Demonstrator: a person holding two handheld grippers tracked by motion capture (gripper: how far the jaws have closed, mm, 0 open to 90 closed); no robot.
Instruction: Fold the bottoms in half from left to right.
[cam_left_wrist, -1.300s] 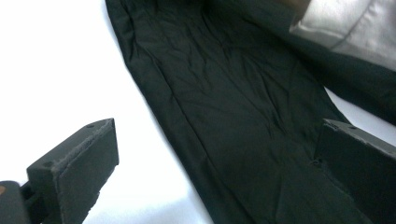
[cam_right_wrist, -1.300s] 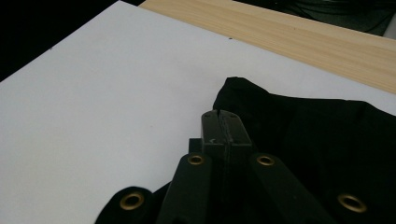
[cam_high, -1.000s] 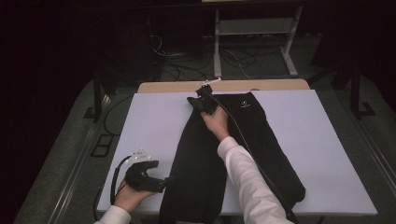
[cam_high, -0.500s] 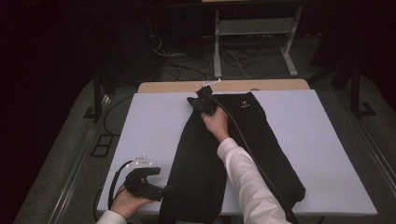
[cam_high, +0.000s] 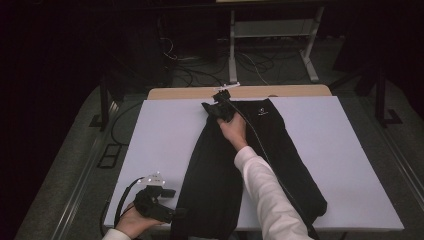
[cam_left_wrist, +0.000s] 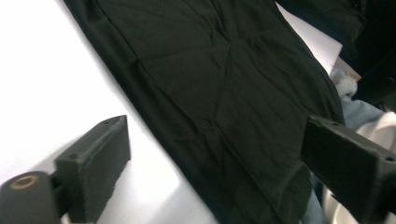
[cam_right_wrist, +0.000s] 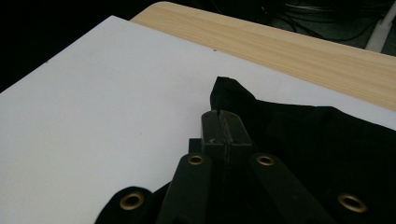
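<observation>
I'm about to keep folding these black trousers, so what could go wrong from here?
The right tool is shut on just the waist corner of the trousers; a hard pull could slip the cloth free. The left tool is open at the near hem, which hangs past the table edge, so the cloth may slide off.

The left gripper (cam_high: 167, 209), held in the person's left hand (cam_high: 129, 224), now sits lower and nearer the front edge of the white-covered desk (cam_high: 160, 135) than a second ago, its open jaws drawn up close to the bottom hem of the long black fabric garment (cam_high: 215, 170). In the left gripper view the jaws stand wide apart, one over the white surface, the other past the cloth's edge.
</observation>
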